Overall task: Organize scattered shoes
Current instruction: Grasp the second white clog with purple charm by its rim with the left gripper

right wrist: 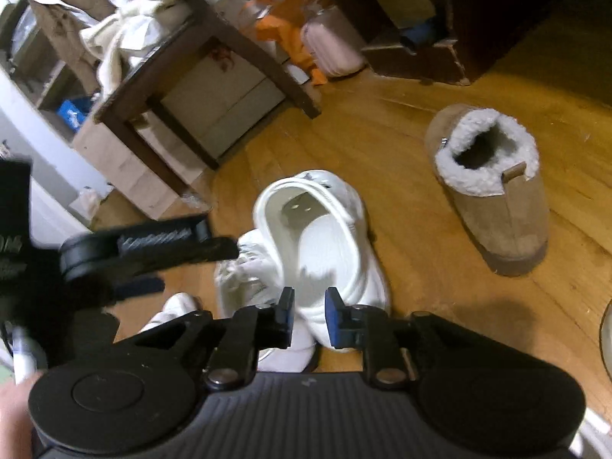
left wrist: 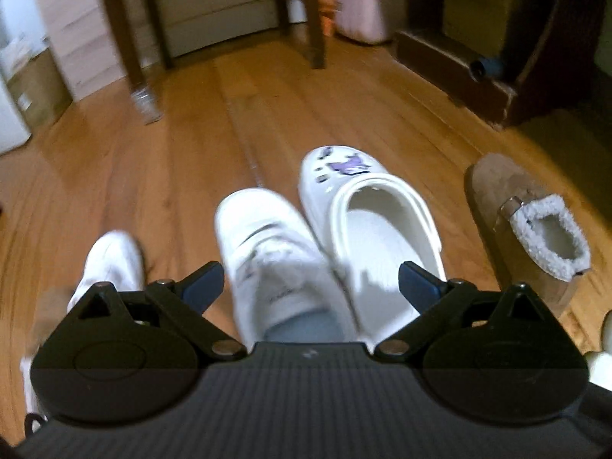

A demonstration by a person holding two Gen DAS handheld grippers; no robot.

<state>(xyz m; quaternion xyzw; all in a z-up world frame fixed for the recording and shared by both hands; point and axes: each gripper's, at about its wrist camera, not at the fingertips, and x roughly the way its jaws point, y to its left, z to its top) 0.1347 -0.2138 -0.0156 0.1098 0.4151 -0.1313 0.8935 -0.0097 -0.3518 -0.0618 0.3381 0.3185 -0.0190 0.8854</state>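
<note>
Two tongs angled floorward; left tongs [left wrist: 311, 281] wide, right tongs [right wrist: 309, 315] gripping white clog [right wrist: 329, 237]

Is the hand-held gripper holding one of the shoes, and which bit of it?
The right hand-held gripper pinches the white clog by its heel rim. The left hand-held gripper is open and holds nothing.

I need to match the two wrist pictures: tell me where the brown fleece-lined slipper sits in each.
Left wrist: brown slipper at the right edge, on the floor right of the white clog.
Right wrist: brown slipper upper right, apart from the clog.
Shared landmark: the pink suitcase.
</note>
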